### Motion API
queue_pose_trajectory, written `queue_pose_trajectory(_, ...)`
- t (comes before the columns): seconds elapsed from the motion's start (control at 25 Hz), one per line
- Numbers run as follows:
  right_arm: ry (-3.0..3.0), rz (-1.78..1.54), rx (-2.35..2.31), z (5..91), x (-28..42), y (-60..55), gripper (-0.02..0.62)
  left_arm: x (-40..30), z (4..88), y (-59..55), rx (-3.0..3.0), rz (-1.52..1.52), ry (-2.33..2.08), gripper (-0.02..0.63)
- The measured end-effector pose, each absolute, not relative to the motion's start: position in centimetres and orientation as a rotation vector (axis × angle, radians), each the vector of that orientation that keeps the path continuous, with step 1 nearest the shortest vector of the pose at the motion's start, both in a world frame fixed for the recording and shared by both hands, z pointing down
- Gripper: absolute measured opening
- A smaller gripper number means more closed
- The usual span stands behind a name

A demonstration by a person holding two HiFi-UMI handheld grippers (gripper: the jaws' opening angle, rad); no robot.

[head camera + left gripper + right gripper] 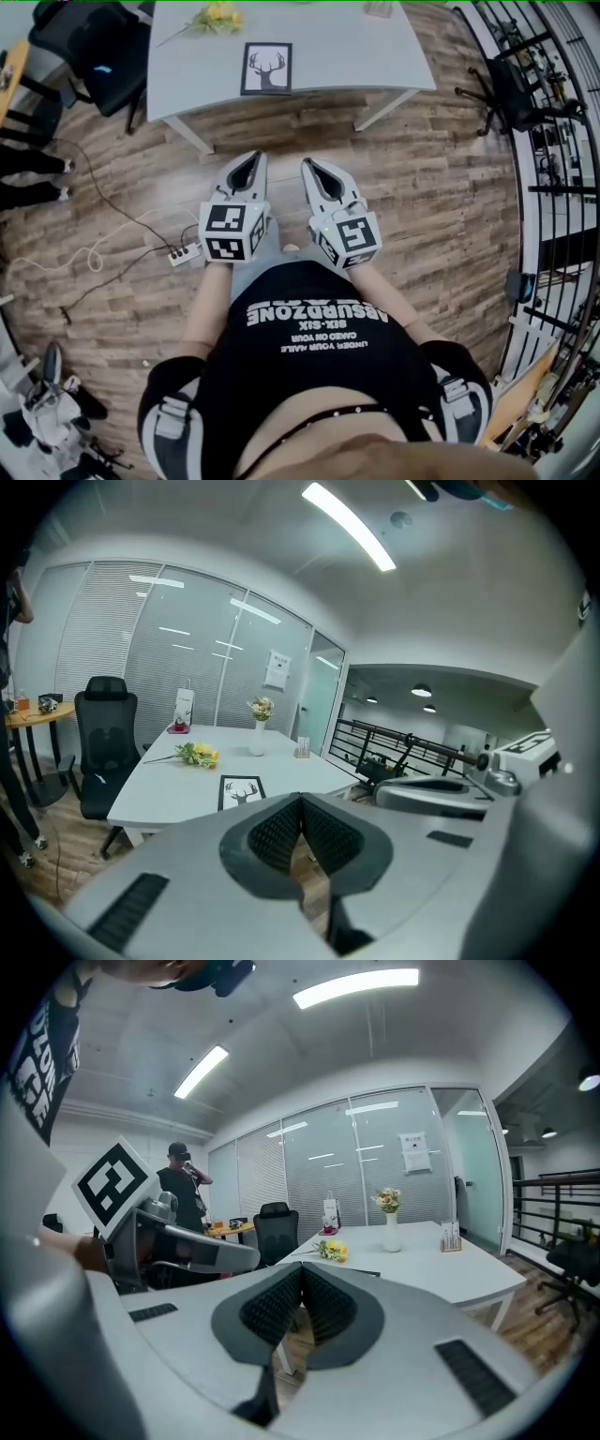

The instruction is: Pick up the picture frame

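Standing short of the table: picture frame (267, 68) lies flat by the tabletop's (375, 56) near edge, untouched. Left gripper (248, 169) and right gripper (319, 173) have jaws together, empty, over the floor. Approach, opening, grasp and lift are all left.

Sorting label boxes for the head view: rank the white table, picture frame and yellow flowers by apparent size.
1. White table, by far the largest, though cut off at the top edge.
2. Picture frame.
3. Yellow flowers: the blossoms look smaller than the frame, though the thin stem stretches the spray.
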State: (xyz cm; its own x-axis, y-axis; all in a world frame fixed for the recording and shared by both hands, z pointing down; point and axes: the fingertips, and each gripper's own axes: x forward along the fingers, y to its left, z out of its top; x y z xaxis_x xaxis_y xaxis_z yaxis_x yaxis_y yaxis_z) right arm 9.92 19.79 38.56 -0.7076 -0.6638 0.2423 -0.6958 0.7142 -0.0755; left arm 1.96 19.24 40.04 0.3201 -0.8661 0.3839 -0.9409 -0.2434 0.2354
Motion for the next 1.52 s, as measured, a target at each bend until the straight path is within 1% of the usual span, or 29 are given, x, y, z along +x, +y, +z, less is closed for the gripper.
queue_pose_trajectory(0.28,-2.724,0.242,1.127,38.7,5.6,12.7,0.018,-2.6,39.9,12.3,2.200,0.231,-1.579,0.017)
queue_pose_trajectory(0.56,-2.688,0.271,1.197,39.9,3.7,8.8,0.018,-5.3,41.0,8.5,2.214,0.247,-1.526,0.017)
queue_pose_trajectory(0.76,-2.654,0.297,1.194,41.1,3.1,7.2,0.018,-5.9,42.8,6.9,2.185,0.251,-1.470,0.017)
queue_pose_trajectory(1.28,-2.566,0.387,1.231,44.1,2.8,-1.4,0.018,-7.2,46.0,-1.1,2.164,0.345,-1.419,0.017)
queue_pose_trajectory(1.52,-2.518,0.457,1.221,46.4,2.9,-5.1,0.018,-5.7,47.9,-4.7,2.153,0.370,-1.293,0.017)
